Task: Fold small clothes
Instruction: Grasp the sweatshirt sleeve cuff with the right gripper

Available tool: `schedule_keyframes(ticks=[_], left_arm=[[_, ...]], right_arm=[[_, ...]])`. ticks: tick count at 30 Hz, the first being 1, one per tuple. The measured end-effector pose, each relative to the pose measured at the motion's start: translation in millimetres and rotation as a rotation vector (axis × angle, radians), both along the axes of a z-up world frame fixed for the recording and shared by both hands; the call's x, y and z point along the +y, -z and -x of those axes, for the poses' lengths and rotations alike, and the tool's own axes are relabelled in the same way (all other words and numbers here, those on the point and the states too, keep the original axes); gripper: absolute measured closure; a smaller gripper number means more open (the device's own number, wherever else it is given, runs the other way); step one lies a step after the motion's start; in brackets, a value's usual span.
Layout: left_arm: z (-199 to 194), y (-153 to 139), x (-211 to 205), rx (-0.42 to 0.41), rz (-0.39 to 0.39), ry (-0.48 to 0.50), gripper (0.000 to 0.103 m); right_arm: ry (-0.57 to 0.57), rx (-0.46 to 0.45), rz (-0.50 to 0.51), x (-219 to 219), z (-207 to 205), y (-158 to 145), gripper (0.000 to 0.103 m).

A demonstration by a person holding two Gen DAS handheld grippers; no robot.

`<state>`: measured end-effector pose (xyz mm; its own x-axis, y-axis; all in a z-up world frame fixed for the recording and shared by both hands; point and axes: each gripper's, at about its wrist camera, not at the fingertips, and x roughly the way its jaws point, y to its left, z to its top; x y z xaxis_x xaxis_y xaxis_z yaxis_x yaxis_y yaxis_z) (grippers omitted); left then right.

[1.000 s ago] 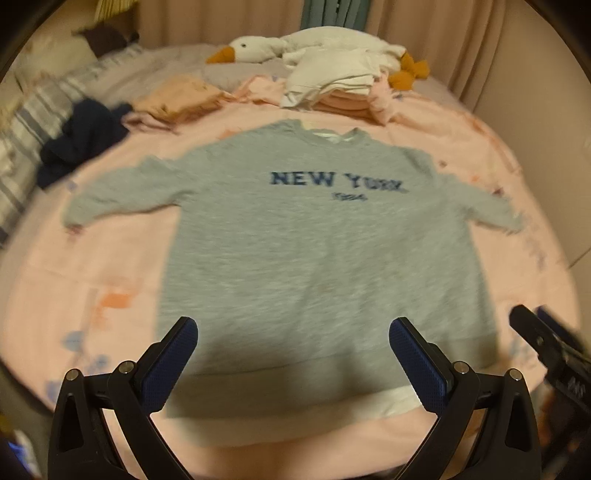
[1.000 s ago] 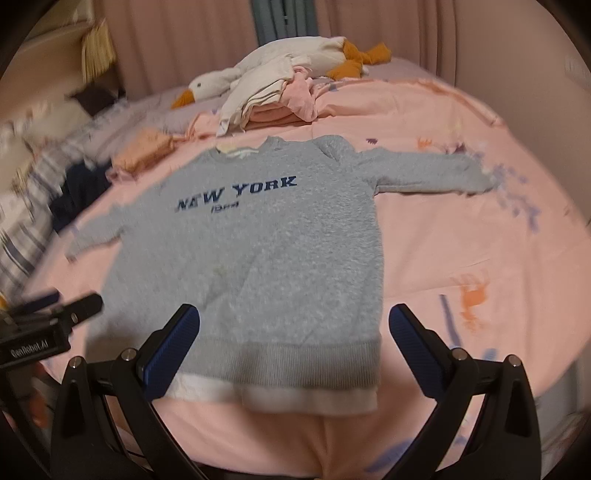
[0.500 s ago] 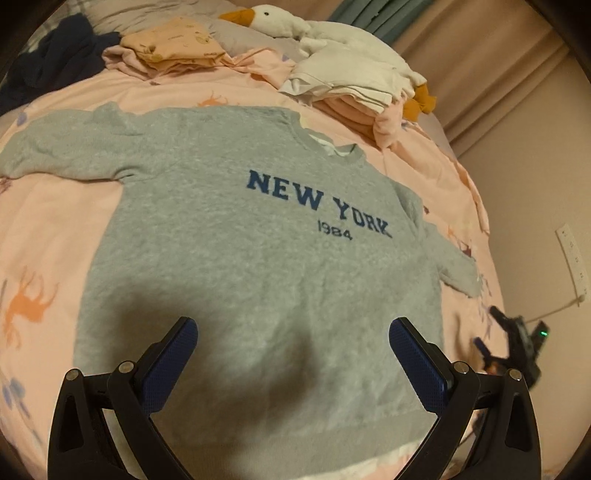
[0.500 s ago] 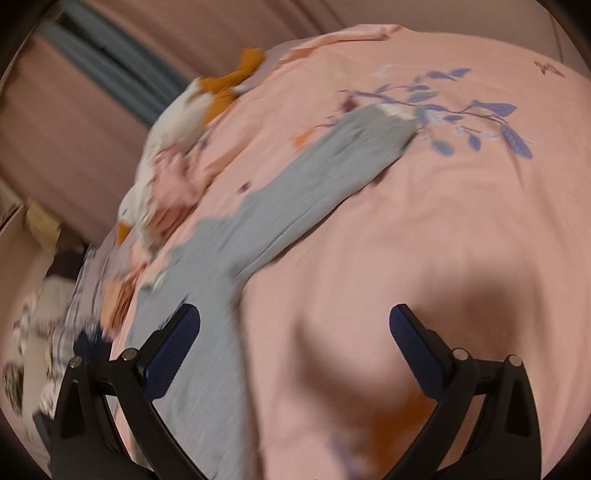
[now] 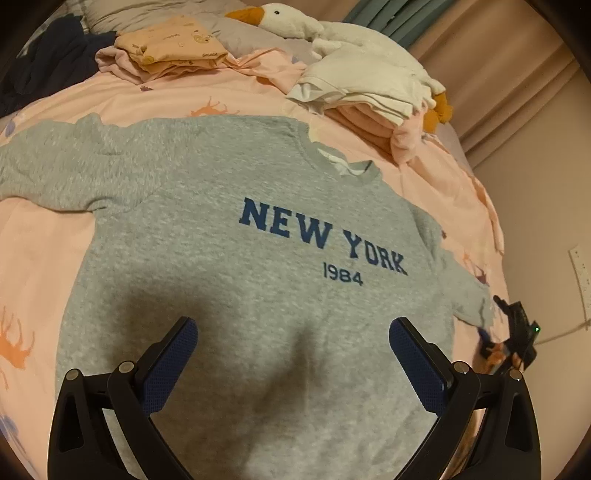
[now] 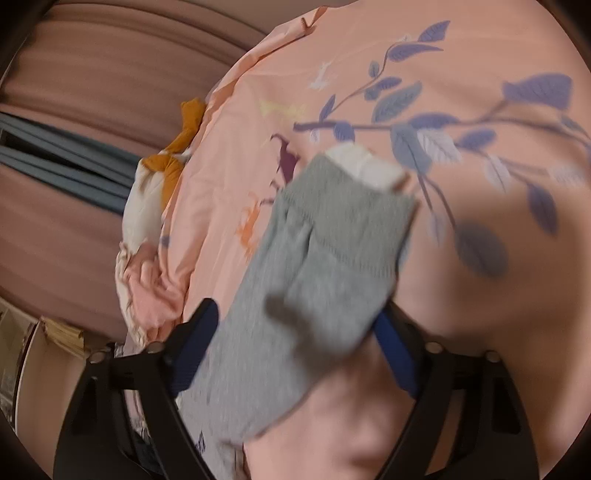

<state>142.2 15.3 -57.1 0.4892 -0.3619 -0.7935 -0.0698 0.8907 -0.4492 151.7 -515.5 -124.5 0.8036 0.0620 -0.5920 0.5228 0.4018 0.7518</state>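
A grey "NEW YORK 1984" sweatshirt [image 5: 258,280] lies flat, face up, on the pink bedspread [image 5: 33,258]. My left gripper [image 5: 293,350] is open and hovers over the sweatshirt's lower body. My right gripper [image 6: 295,350] is open and straddles the sweatshirt's right sleeve [image 6: 314,273] near its white-lined cuff [image 6: 369,166]; the sleeve lies between the fingers without being pinched. The right gripper also shows in the left wrist view [image 5: 517,339], at the sleeve's end.
Folded peach clothes [image 5: 173,44] and a stack of white and pink clothes [image 5: 369,96] lie at the bed's far side, beside a plush goose [image 5: 295,18]. A dark garment [image 5: 40,70] lies far left. Curtains [image 6: 74,92] hang behind the bed.
My right gripper has swung right and come down over the right sleeve. My left gripper has moved in closer over the sweatshirt's body. Both stayed open.
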Motion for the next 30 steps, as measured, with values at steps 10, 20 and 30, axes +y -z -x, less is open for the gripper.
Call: schedule_keyframes(ticks=[10, 20, 30], left_arm=[[-2, 6, 21, 0.018, -0.022, -0.040, 0.000], [12, 2, 62, 0.007, -0.010, -0.097, 0.000], [24, 7, 115, 0.051, 0.004, -0.176, 0.000]], right_arm=[[0.046, 0.066, 0.141, -13, -10, -10, 0.087], [-0.158, 0.029, 0.525, 63, -43, -115, 0.092], [-0.451, 0.018, 0.829, 203, -91, -153, 0.092]])
